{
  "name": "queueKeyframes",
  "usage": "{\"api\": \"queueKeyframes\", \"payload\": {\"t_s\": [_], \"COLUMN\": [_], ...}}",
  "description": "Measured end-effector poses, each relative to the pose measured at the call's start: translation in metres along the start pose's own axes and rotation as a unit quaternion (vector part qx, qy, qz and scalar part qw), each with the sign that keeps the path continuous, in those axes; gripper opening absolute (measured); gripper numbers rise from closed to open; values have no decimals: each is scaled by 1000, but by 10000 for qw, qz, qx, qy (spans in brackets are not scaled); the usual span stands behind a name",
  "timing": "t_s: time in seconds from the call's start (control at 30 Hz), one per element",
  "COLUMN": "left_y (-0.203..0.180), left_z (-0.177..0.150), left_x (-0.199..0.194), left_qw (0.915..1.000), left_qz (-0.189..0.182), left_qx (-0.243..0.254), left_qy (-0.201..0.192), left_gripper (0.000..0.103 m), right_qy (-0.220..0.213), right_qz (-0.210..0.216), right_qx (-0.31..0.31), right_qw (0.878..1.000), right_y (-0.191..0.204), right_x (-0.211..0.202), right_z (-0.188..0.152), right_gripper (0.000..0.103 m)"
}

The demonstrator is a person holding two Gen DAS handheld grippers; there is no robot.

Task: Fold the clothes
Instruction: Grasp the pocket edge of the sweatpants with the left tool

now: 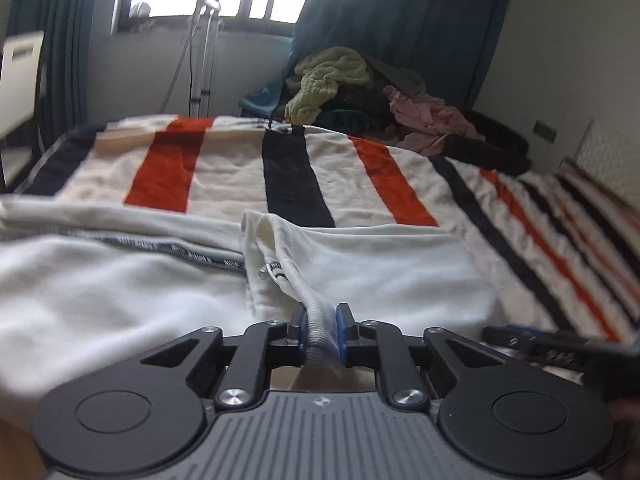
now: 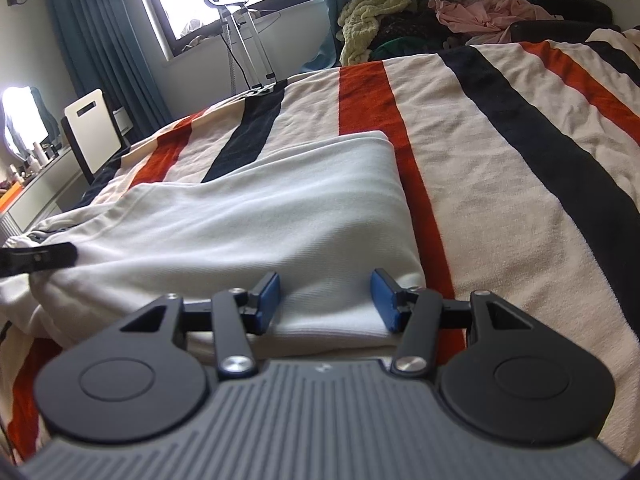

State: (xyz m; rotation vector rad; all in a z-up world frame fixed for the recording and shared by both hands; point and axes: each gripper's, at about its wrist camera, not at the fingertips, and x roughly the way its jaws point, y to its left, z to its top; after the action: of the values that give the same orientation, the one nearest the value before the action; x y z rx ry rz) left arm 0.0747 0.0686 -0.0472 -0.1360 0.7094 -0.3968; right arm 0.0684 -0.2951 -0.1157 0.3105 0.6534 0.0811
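A white zip-up garment (image 1: 380,264) lies spread over a striped blanket (image 1: 224,168) on the bed. My left gripper (image 1: 323,320) is shut on a bunched strip of its ribbed hem, which rises between the blue pads. In the right wrist view the same white garment (image 2: 260,208) lies folded flat. My right gripper (image 2: 326,300) hovers over its near ribbed edge with its jaws apart. The cloth lies flat under and between the fingers and is not pinched. A finger of the left gripper (image 2: 40,260) shows at the left edge.
A heap of loose clothes (image 2: 400,4), yellow-green, pink and dark, sits at the bed's far end. A garment steamer stand (image 2: 248,40) is by the window, between teal curtains. A white-backed chair (image 2: 94,132) and a dresser stand left of the bed. The striped blanket (image 2: 500,160) stretches to the right.
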Motion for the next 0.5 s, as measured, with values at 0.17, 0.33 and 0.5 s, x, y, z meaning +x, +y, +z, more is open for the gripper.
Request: {"api": "queueKeyframes", "payload": {"t_s": [0.17,0.33,0.5], "left_y": [49,53,39], "left_z": [-3,-8,-10], "left_x": [8,14,-3], "left_qw": [9790,9780,9862], "left_qz": [-620,-546,-277], "left_qx": [-1900,-1934,-1591], "left_qy": [389,553,360], "left_gripper": [14,15,30], "right_qy": [-5,-10,-24], "right_qz": [-5,-32,-45], "right_qx": [8,-7,-22], "right_qw": [10000,10000,10000], "right_y": [0,2,2], "right_x": [0,1,1], "right_z": [0,0,0], "right_gripper": [53,53,53]}}
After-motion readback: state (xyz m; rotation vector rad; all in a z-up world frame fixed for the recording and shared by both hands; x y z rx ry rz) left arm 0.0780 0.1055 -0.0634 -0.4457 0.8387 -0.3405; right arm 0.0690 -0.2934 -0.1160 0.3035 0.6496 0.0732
